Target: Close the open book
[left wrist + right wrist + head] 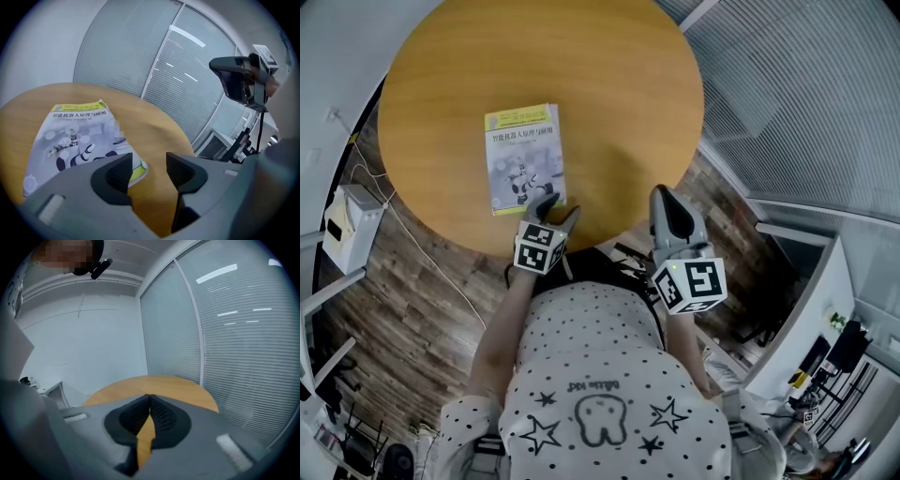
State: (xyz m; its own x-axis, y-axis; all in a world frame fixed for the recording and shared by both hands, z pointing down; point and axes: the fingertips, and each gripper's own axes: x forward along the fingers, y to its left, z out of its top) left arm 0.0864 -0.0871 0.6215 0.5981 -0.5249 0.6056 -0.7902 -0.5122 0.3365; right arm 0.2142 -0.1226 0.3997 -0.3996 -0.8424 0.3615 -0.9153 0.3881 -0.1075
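A book (523, 157) lies closed and flat on the round wooden table (581, 66), its pale cover with a yellow top band and a robot picture facing up. My left gripper (557, 208) hovers at the book's near right corner with its jaws open and nothing between them. In the left gripper view the book (70, 136) lies just beyond and left of the open left gripper (149, 161), whose left finger overlaps the book's corner. My right gripper (664, 199) is shut and empty at the table's near right edge, well right of the book. The right gripper view shows the right gripper (149, 397) closed over bare table (154, 385).
A white box (347, 225) with cables stands on the plank floor left of the table. Slatted blinds (787, 84) line the right side. My right gripper (243, 79) shows raised at the upper right of the left gripper view.
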